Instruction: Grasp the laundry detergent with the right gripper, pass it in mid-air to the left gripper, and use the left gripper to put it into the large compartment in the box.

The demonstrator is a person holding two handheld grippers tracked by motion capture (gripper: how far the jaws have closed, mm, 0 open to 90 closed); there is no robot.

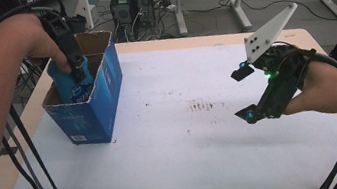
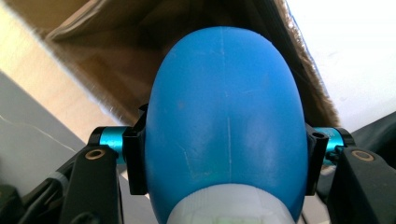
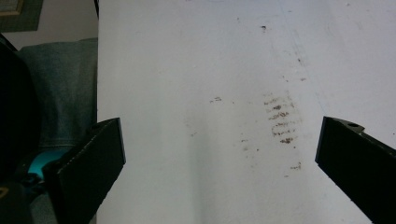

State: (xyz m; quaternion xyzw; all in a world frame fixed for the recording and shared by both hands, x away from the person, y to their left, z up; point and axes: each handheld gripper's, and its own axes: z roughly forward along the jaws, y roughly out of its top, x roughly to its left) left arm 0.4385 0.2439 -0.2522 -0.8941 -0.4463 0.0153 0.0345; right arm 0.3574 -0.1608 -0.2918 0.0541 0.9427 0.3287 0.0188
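High view shows one open blue box [image 1: 88,104] at the table's [image 1: 299,37] far left, one blue bottle [image 1: 70,84] going into it, and two grippers, one in each hand. Left gripper [image 1: 75,75] points down into the box mouth, its jaws closed on the bottle, which sits partly inside the box, against the brown cardboard inner wall. Left gripper view has the bottle [image 2: 224,121] close up: a smooth, rounded, plain blue body with a faint seam down its middle and a pale whitish band at the bottom of the picture, pinched on both sides by the black pads [image 2: 135,161]. Right gripper [image 1: 246,93] hovers over the white mat [image 1: 203,140] at the right, well apart from the box, its jaws spread wide with nothing between them. Right gripper view shows one patch of brown smudges [image 3: 280,119] on the mat between those jaws.
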